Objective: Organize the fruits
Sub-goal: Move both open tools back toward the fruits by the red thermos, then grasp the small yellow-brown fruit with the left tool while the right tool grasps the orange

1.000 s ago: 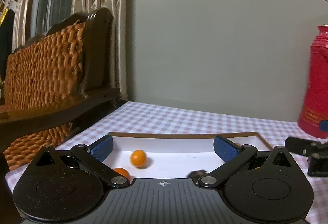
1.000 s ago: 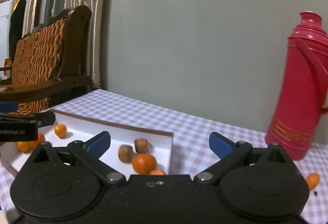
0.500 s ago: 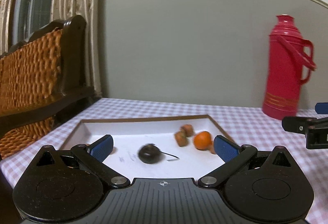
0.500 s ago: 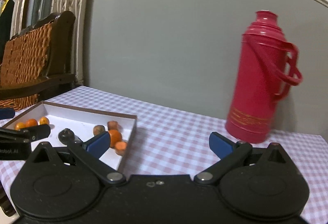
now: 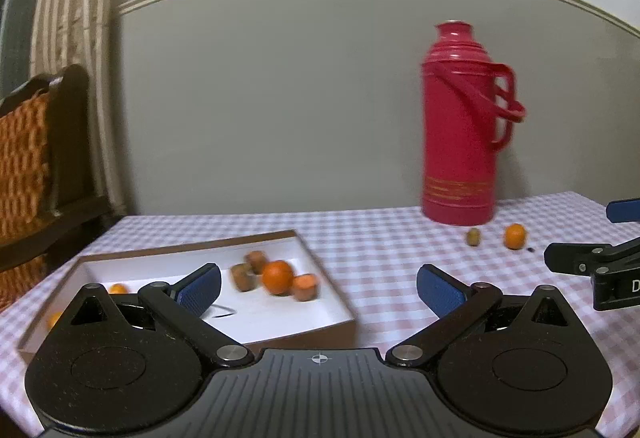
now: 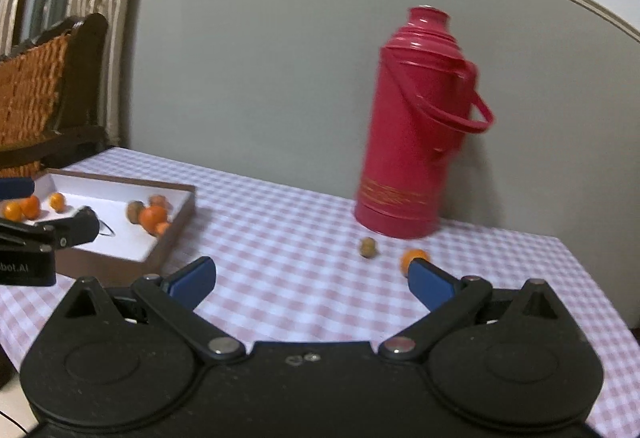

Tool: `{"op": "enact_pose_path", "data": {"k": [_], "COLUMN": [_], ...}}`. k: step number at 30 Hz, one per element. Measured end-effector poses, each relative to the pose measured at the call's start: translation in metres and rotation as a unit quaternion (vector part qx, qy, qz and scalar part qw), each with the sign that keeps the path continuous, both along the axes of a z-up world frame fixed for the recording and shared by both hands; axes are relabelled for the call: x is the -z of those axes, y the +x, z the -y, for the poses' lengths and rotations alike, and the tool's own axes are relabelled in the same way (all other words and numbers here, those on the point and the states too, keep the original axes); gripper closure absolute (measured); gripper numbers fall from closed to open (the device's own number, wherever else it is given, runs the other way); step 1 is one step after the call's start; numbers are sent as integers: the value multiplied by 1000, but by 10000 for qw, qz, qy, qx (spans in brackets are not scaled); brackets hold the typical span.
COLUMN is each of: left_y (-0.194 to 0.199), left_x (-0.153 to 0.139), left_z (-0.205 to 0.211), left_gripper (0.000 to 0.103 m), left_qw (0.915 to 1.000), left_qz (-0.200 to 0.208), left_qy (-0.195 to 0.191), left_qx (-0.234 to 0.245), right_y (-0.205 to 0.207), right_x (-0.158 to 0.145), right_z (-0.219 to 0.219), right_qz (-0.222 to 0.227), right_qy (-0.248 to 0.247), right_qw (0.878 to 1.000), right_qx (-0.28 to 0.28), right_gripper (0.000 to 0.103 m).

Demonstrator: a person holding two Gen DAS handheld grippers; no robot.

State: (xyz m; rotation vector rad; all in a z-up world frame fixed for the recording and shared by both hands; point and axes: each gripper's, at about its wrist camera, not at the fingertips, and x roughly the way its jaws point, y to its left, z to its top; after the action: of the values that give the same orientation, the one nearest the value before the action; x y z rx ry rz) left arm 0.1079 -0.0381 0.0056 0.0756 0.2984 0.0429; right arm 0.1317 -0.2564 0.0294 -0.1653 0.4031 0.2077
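Observation:
A white tray with a brown rim (image 5: pixel 320 270) (image 6: pixel 176 230) lies on the checked tablecloth and holds several small oranges and brownish fruits, among them an orange (image 5: pixel 277 276) (image 6: pixel 153 216). Two fruits lie loose on the cloth near the red thermos: a small orange (image 5: pixel 515 236) (image 6: pixel 412 257) and a brownish-green fruit (image 5: pixel 473 236) (image 6: pixel 368 246). My left gripper (image 5: pixel 318 288) is open and empty over the tray's right front corner. My right gripper (image 6: pixel 312 280) is open and empty above the cloth, its right fingertip just in front of the loose orange.
A tall red thermos (image 5: pixel 464 125) (image 6: pixel 416 125) stands at the back near the grey wall. A dark wooden chair with wicker back (image 5: pixel 36 165) (image 6: pixel 40 93) stands left of the table. The table's right edge (image 6: pixel 588 278) is close to the loose fruits.
Both grippers have swung right, away from the tray. The thermos has come toward the middle of both views and the two loose fruits have come into sight. Both stay open and empty.

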Motion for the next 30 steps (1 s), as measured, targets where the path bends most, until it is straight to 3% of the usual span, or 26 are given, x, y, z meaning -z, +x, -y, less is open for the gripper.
{"op": "enact_pose_path", "data": {"k": [6,13,18,25,30], "left_y": [19,64,96,130,155], "left_x": [4,13,19,33,41], "left_z": [35,65,81,93,104], "left_gripper": [0,0,0,0,0], "left_qw": [9993,9989,9985,9972,9966], "left_qz": [64,-104,-223,-449,-555], "left_qy": [90,42,60,46,139], "left_qx": [345,455,498,591,590], "right_y": [2,33,57,92,121], "right_x": [5,9,23,40,51], "right_z": [29,54,61,63,65], "right_qz": [-3,8,-192,-301,-452], "right_qy": [-32,-5,66,-78,-80], "right_qw": [9994,9973,9967,9966,9967], "right_qx": [358,730,788,764,677], "right_gripper": [6,10,19,20,28]}}
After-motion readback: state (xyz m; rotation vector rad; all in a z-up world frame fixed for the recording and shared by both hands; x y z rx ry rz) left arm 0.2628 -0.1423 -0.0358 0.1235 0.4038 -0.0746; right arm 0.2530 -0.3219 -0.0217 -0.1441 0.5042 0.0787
